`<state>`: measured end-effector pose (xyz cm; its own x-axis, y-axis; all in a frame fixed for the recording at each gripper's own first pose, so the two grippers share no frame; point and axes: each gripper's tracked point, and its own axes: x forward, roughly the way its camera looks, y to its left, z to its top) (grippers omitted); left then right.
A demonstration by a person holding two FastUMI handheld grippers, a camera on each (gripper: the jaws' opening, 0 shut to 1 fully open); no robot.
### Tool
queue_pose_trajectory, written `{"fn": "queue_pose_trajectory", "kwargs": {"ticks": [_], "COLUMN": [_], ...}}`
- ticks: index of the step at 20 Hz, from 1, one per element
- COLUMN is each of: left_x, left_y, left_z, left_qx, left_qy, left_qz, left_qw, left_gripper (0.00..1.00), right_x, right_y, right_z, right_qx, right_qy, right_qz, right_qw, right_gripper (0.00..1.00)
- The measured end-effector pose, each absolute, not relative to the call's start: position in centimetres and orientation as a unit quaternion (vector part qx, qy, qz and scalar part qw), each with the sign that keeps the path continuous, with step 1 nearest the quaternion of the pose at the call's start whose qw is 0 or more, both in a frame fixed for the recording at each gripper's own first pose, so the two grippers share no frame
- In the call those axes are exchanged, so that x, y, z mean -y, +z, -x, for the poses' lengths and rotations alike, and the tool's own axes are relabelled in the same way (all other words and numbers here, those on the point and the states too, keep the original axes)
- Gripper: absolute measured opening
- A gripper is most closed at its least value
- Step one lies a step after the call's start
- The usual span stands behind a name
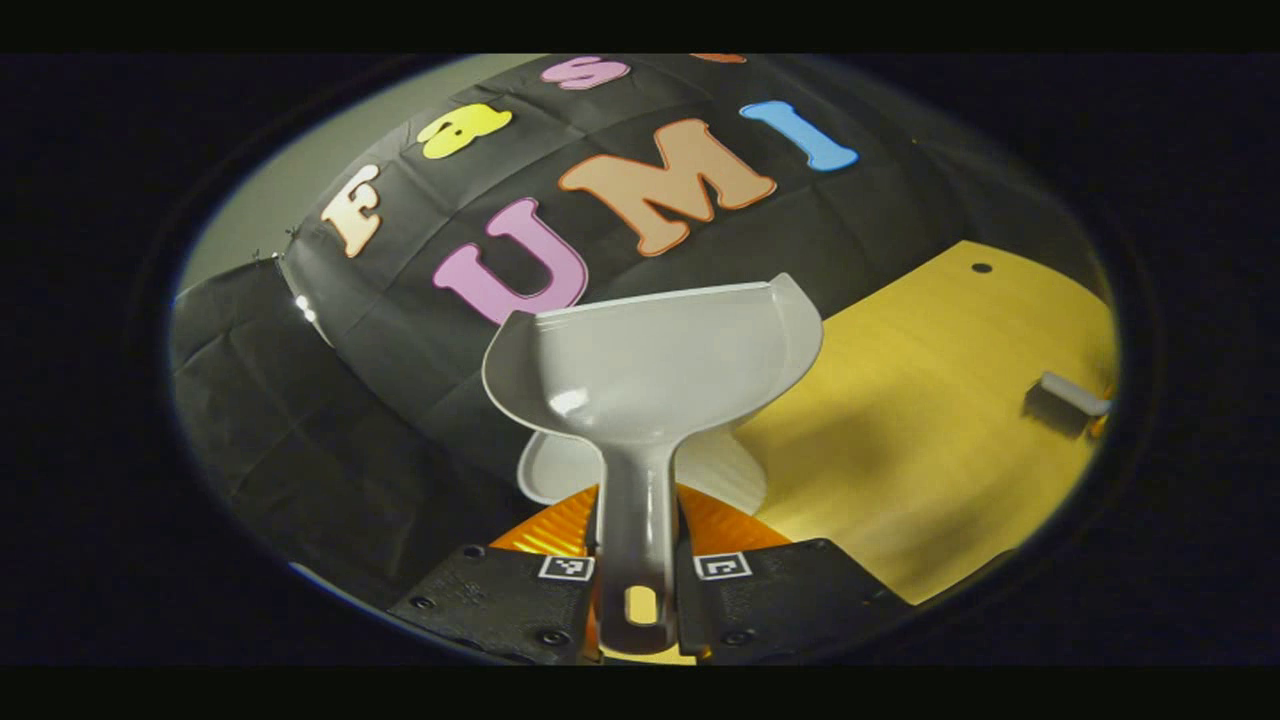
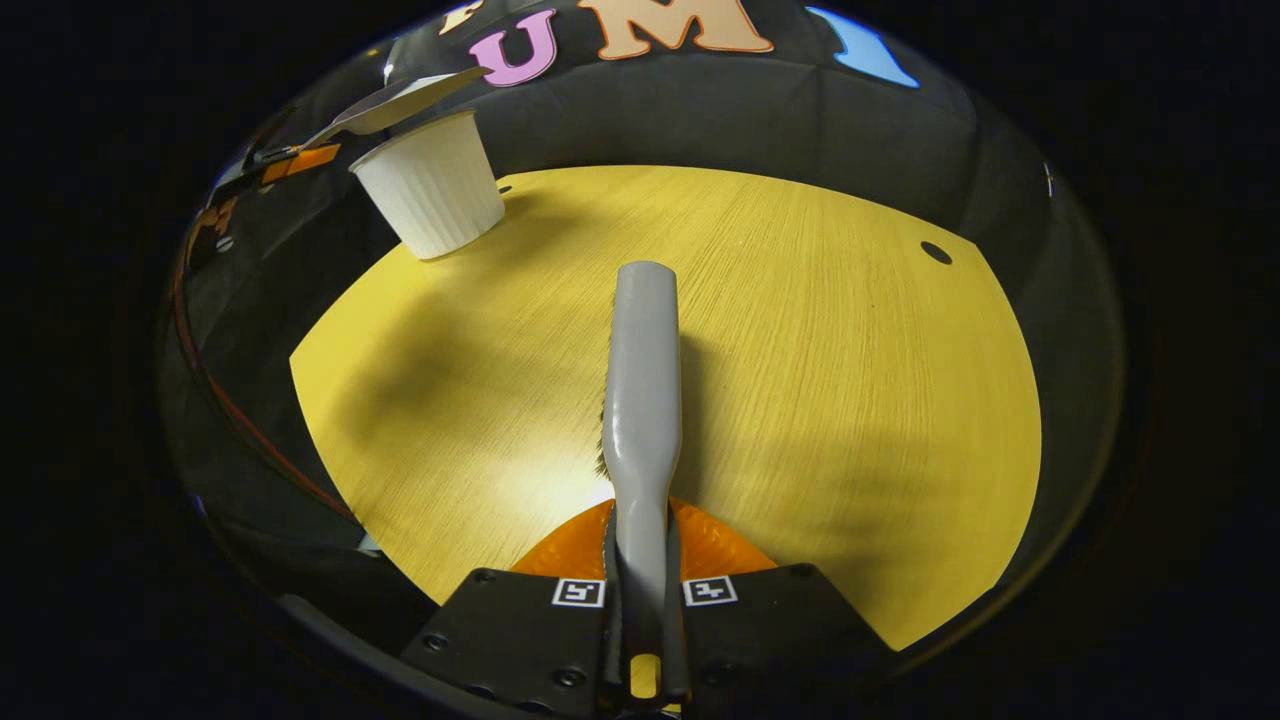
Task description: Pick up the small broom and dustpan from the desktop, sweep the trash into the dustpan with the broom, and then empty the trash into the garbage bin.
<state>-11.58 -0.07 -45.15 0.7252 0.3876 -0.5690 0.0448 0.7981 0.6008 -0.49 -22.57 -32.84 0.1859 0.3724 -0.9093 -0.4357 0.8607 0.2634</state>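
In the left gripper view my left gripper (image 1: pixel 640 560) is shut on the handle of the pale grey dustpan (image 1: pixel 650 365), held up in the air with its scoop facing away; the scoop's inside looks bare. The white garbage bin (image 1: pixel 555 470) sits just below the pan, only its rim peeking out. In the right gripper view my right gripper (image 2: pixel 643 590) is shut on the handle of the grey broom (image 2: pixel 642 380), which points forward low over the yellow desktop (image 2: pixel 820 360). Far left in that view, the dustpan (image 2: pixel 395 103) hangs tilted above the ribbed white bin (image 2: pixel 430 185).
The yellow desktop (image 1: pixel 930 440) has a small round hole (image 1: pixel 981 267) near its far corner. The broom (image 1: pixel 1075 393) shows at the right edge of the left gripper view. Black cloth walls close in behind the bin and along the table's left side.
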Motion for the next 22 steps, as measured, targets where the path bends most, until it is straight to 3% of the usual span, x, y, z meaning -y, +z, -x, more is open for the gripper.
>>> {"fn": "queue_pose_trajectory", "kwargs": {"ticks": [2, 4, 7, 9, 10, 22], "left_x": [3.3, 6.4, 9.6, 11.4, 12.0, 13.3], "left_y": [-46.8, -48.6, -52.2, -54.7, -55.8, -66.0], "left_z": [12.0, 13.0, 15.2, 16.6, 17.7, 27.1], "left_qx": [-0.361, -0.366, -0.39, -0.412, -0.424, -0.537], "left_qy": [0.078, 0.063, 0.043, 0.033, 0.031, 0.047], "left_qz": [-0.264, -0.234, -0.202, -0.172, -0.165, -0.128], "left_qw": [0.891, 0.899, 0.897, 0.894, 0.89, 0.833], "left_gripper": [0.24, 0.19, 0.19, 0.24, 0.19, 0.23], "right_x": [22.3, 22.0, 21.9, 21.6, 21.4, 20.4], "right_y": [-33.1, -33.5, -33.7, -33.8, -33.9, -34.5], "right_z": [0.8, 1.0, 1.1, 1.1, 1.1, 1.5], "right_qx": [-0.578, -0.575, -0.576, -0.577, -0.578, -0.602], "right_qy": [0.249, 0.236, 0.219, 0.207, 0.201, 0.145], "right_qz": [0.017, 0.011, 0.005, 0.005, 0.007, 0.026], "right_qw": [0.777, 0.783, 0.788, 0.79, 0.791, 0.785], "right_gripper": [0.13, 0.13, 0.13, 0.13, 0.13, 0.13]}}
